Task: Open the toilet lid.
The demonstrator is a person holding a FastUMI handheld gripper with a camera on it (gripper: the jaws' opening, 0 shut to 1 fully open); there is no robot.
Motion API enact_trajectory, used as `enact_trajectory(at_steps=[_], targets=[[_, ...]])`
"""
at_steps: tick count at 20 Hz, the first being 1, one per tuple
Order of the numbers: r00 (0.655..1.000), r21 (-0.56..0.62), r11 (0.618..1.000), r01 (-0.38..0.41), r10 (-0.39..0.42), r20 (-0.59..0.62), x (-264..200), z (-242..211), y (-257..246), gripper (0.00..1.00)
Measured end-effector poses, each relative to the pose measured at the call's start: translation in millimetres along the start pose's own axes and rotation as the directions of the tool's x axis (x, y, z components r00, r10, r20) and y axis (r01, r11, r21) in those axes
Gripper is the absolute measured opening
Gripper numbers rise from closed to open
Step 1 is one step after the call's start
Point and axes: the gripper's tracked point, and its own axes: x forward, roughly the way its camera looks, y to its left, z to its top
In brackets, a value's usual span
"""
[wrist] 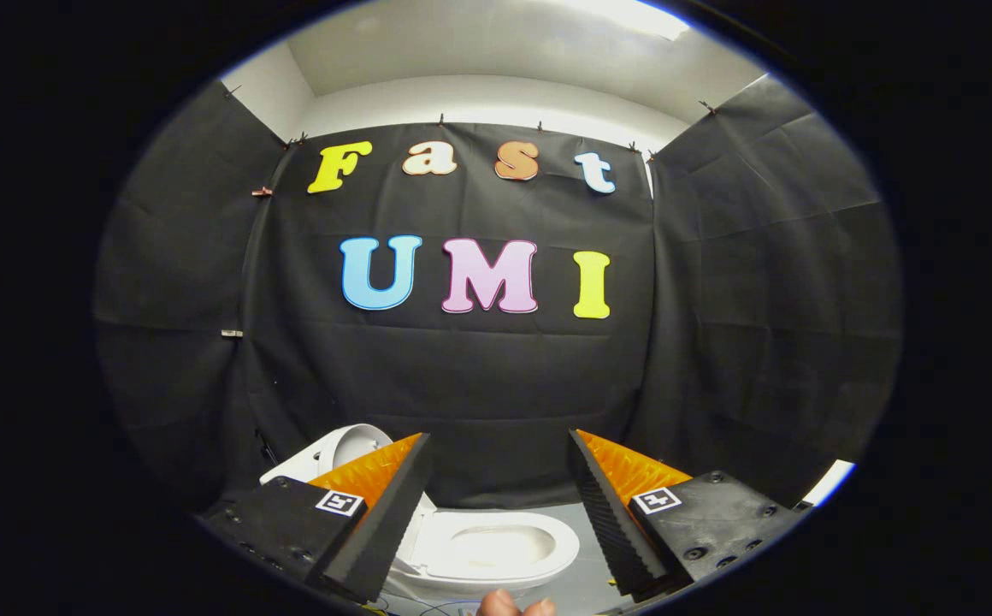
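Note:
A white toilet [496, 547] stands low on the grey floor, below and ahead of my fingers, with its bowl and seat showing between them. Its white lid [338, 453] stands raised and tilted back behind the left finger, which hides part of it. My gripper [500, 445] is open, held above the toilet with nothing between the fingers. The fingers point at the black cloth wall beyond the toilet.
Black cloth walls [770, 299] close the booth at the back and on both sides. A person's fingertips [513, 606] show just below the toilet's front rim. Thin cables [428, 607] lie on the grey floor [581, 582] beside them.

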Motion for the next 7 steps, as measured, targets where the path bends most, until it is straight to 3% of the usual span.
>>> enact_trajectory(at_steps=[7], targets=[[1.000, 0.006, 1.000, 0.003, -0.003, 0.000, 2.0, 0.2, -2.1, 0.98]])
